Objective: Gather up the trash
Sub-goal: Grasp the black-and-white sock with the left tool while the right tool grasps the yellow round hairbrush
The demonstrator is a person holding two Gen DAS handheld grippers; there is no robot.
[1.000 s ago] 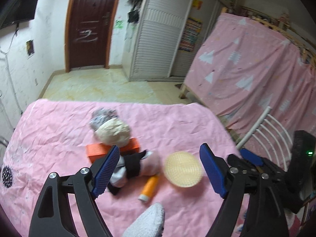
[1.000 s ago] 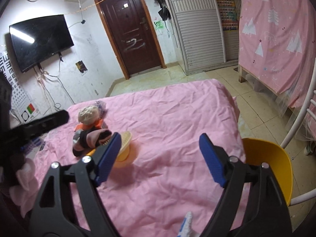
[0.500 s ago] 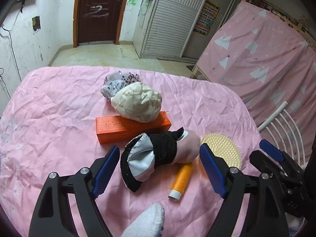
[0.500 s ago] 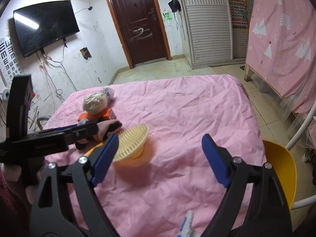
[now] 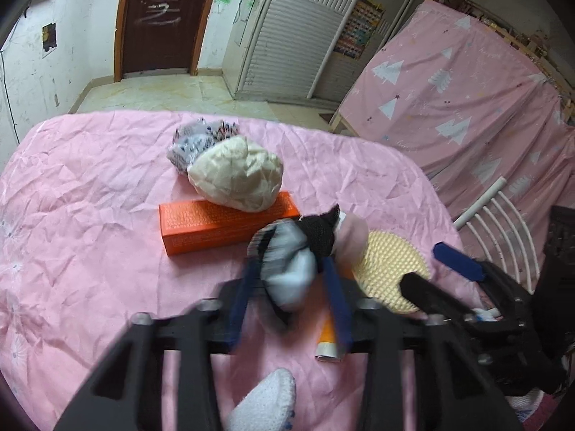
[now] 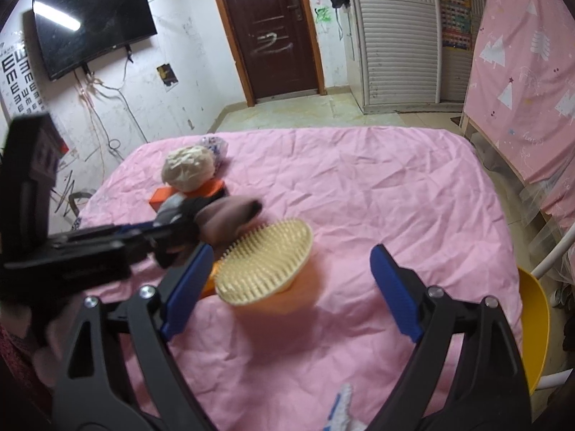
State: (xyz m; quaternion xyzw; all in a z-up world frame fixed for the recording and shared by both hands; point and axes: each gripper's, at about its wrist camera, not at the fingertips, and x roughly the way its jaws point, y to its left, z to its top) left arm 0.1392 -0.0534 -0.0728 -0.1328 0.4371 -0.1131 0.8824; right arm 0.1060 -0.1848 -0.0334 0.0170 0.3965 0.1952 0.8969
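My left gripper (image 5: 289, 280) is shut on a bundled grey, black and pink sock (image 5: 298, 251), its blue pads pressed on both sides of the grey end. The sock bundle also shows in the right wrist view (image 6: 215, 215), held by the left gripper (image 6: 169, 231). My right gripper (image 6: 287, 283) is open, its fingers either side of a pale yellow bristled brush (image 6: 266, 262). A cream crumpled bag (image 5: 237, 179) rests on an orange box (image 5: 222, 226), with a printed wrapper (image 5: 201, 140) behind it. An orange tube (image 5: 329, 337) lies beside the sock.
All lies on a pink sheet over a table (image 5: 72, 215). A yellow chair (image 6: 535, 327) with white rails stands at the right edge. A pink curtain (image 5: 467, 107), a door (image 6: 276, 32) and a wall TV (image 6: 90, 18) lie beyond.
My left gripper has closed its jaws onto the sock bundle, which has shifted to the right. My right gripper has moved closer to the yellow brush and stays open.
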